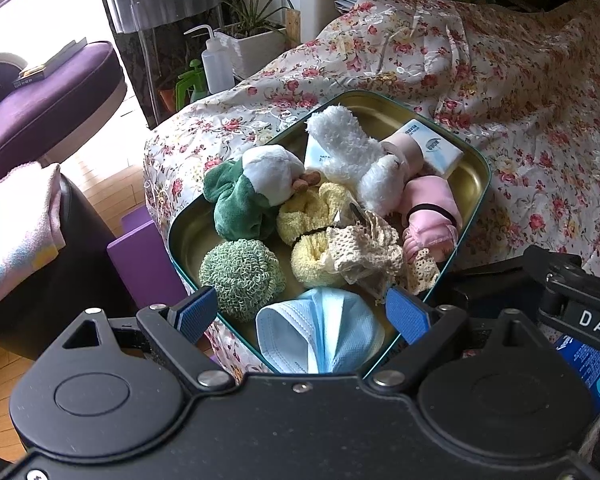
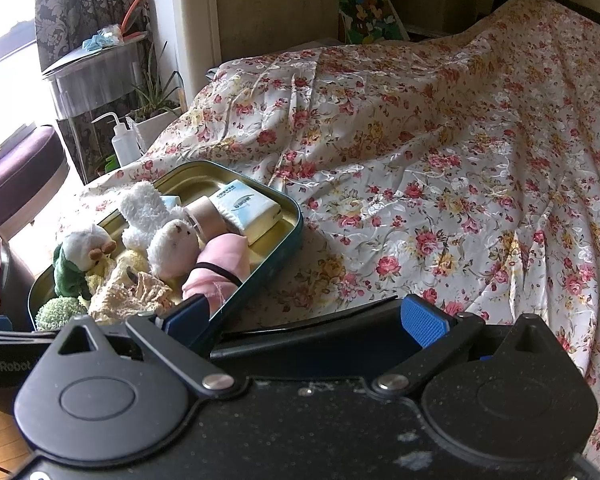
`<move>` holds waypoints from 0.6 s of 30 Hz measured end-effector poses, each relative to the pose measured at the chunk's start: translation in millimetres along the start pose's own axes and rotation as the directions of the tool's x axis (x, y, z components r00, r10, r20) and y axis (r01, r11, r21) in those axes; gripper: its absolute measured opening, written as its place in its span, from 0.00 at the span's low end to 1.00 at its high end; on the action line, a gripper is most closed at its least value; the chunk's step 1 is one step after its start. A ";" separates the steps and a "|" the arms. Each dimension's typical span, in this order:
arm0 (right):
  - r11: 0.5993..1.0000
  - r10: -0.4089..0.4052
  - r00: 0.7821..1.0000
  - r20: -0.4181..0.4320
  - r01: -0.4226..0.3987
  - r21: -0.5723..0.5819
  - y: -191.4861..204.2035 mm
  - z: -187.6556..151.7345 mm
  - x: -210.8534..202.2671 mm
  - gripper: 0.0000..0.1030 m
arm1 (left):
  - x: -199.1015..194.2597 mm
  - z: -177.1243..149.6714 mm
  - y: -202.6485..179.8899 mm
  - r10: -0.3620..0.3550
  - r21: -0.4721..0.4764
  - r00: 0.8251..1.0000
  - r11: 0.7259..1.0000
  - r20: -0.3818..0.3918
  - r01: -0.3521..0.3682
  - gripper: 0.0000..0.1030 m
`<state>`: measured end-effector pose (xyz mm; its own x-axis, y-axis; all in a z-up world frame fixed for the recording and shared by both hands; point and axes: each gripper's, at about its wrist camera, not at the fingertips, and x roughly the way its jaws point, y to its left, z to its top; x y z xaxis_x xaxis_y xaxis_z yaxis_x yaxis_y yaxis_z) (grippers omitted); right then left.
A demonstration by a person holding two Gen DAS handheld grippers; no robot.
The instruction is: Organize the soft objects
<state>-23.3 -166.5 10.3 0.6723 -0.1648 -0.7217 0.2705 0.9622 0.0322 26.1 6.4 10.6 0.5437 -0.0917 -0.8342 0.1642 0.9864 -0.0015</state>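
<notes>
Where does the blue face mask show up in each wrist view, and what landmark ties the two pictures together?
Left wrist view: the blue face mask lies at the near end of the tin tray, between the open left gripper fingers.
Right wrist view: not in it; the tray's near end is hidden behind the gripper.
Shared landmark: the white plush toy in the tray.

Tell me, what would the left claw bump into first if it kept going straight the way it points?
Probably the light blue face mask, lying at the tin's near end between the open left claw's fingers. Depth is hard to judge.
</notes>
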 end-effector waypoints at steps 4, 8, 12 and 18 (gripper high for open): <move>1.000 0.000 1.000 -0.001 0.000 0.001 0.2 0.4 0.2 1.00 | -0.8 0.3 0.5 0.002 -0.003 1.000 1.000 0.005 -0.002 0.87; 1.000 -0.001 1.000 -0.005 0.001 -0.001 0.7 -0.3 0.8 1.00 | -0.7 0.2 0.8 0.004 -0.003 1.000 1.000 0.004 -0.004 0.87; 1.000 0.004 1.000 -0.006 -0.004 -0.003 0.9 -0.9 1.2 1.00 | -0.8 0.0 0.7 0.005 -0.005 1.000 1.000 0.006 -0.005 0.87; 1.000 0.004 1.000 -0.007 -0.004 -0.006 0.9 -1.8 1.1 1.00 | -0.2 0.6 0.8 0.003 -0.007 1.000 1.000 0.001 -0.003 0.87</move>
<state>-23.6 -165.5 8.3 0.6683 -0.1597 -0.7266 0.2635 0.9642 0.0305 26.6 7.2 11.1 0.5453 -0.0890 -0.8335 0.1569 0.9876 -0.0028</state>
